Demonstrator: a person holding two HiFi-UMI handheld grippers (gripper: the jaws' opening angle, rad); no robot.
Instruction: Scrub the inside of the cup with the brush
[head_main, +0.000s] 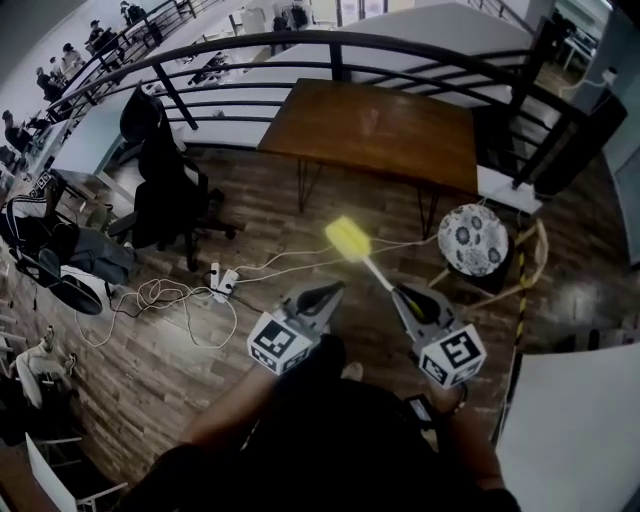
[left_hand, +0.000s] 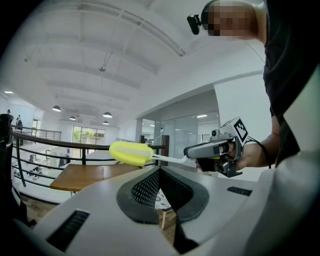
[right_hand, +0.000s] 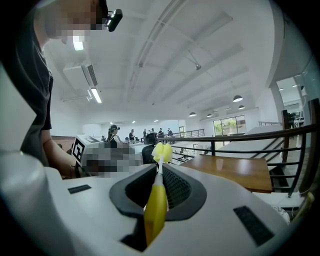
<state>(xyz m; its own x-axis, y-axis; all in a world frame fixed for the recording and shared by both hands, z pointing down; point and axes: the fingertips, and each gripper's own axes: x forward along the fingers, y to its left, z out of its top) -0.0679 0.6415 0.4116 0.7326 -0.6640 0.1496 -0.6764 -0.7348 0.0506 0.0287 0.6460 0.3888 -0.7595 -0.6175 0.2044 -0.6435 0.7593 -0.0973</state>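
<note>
- Left gripper (head_main: 333, 291), close under the head camera: jaws clenched on nothing, presumably free to take the cup, which no view shows.
- Brush (head_main: 362, 256): yellow head pointing forward in mid-air above the floor, probably carried this way so it is ready for scrubbing.
- Right gripper (head_main: 402, 294): grasping the brush by its yellow handle.
- Room: black office chair (head_main: 165, 190) at left, bare brown table (head_main: 380, 125) beyond, beside the railing (head_main: 300, 42), and patterned stool (head_main: 473, 240) at right, all on a wood-plank floor (head_main: 190, 370).

We see brush (head_main: 350, 240) sticking fwd-left from R gripper (head_main: 402, 293), L gripper (head_main: 333, 291) just beside. Ahead: worktop (head_main: 380, 125), railing (head_main: 300, 42) behind it; chair (head_main: 165, 190) to its left, stool (head_main: 472, 240) front-right, power strip (head_main: 222, 279) on floor.
</note>
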